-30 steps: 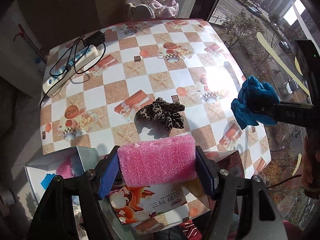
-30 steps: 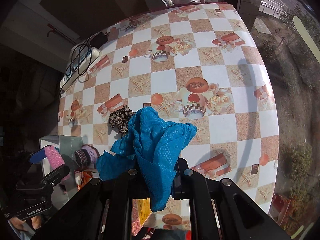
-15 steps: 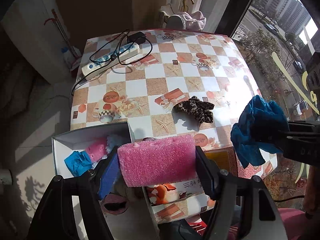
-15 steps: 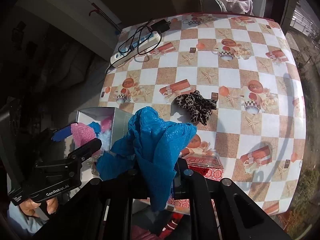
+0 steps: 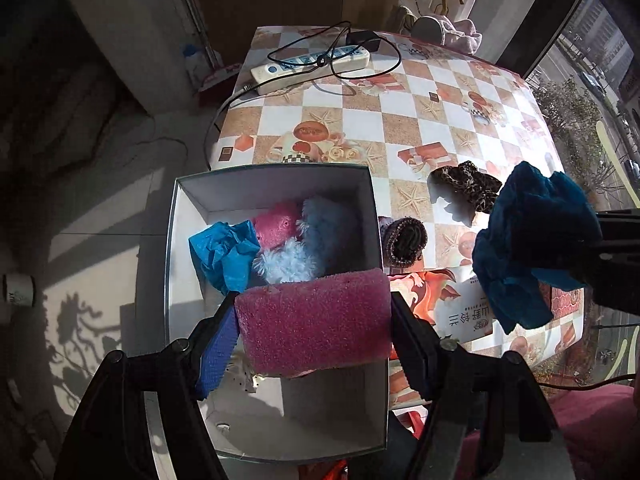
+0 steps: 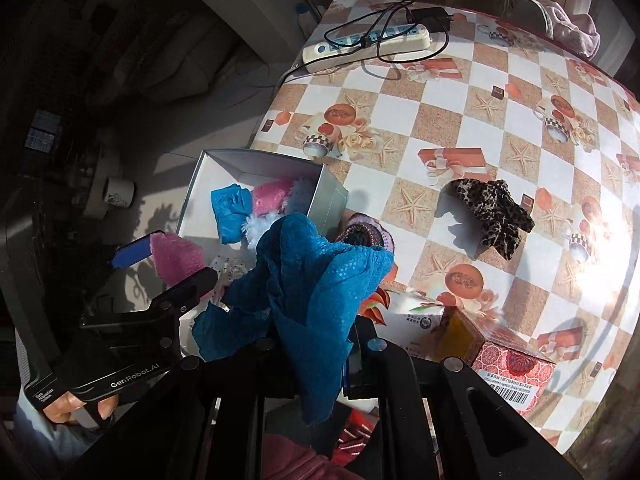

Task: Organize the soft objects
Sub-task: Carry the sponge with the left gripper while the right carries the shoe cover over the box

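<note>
With the left gripper (image 5: 312,316) clamping the pink sponge (image 5: 314,320) above the white box (image 5: 272,184) and the right gripper (image 6: 316,320) pinched shut on the blue cloth (image 6: 316,280), lower each well inside the walls before letting go.

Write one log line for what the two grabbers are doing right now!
left gripper: shut on pink sponge, above white box | right gripper: shut on blue cloth

Sunlight fell across a table (image 5: 404,128) with a checked starfish cloth ahead of the claw, a window (image 5: 592,60) to its right and shadowed grey floor (image 5: 100,240) left.
</note>
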The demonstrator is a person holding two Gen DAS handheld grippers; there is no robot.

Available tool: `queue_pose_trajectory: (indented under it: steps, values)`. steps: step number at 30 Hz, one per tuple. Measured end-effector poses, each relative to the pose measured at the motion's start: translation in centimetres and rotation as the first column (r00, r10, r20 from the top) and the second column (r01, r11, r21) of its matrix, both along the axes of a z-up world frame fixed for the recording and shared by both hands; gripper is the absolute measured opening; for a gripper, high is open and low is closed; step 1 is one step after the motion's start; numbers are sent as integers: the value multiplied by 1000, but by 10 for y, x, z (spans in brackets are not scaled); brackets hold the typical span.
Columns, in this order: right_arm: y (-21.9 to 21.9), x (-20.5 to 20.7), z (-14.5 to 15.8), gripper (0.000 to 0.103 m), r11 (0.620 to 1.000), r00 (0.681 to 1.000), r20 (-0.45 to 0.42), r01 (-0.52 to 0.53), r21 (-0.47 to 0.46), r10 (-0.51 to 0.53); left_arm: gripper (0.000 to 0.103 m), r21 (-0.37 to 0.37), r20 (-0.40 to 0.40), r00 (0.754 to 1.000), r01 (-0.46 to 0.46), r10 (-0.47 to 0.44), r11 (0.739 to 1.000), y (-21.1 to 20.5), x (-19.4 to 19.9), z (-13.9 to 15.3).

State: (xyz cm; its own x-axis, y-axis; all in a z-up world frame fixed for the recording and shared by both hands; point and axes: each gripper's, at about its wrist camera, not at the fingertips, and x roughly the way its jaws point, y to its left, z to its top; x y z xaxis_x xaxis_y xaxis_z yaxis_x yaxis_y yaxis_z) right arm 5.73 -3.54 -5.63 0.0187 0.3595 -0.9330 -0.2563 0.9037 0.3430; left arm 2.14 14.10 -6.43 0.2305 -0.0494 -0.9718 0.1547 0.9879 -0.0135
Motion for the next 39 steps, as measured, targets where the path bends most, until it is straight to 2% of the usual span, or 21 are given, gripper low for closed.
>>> queue_pose_trajectory:
  steps: [6, 13, 20, 39]
  values:
    - [25, -1, -6, 14, 998, 998, -17, -67, -9, 67, 75, -12, -31, 999, -38, 37, 999, 8, -13, -8]
    - [45, -3, -7, 14, 992, 992, -20, -125, -15, 124, 75, 8, -19, 999, -44, 44, 999, 13, -20, -6]
    - [57, -6, -8, 14, 988, 988, -20, -153, -15, 153, 75, 5, -30, 996, -88, 88, 996, 26, -26, -8]
    - [72, -13, -10, 14, 982, 982, -21, -188, -19, 187, 75, 4, -34, 992, -121, 121, 993, 39, -36, -11]
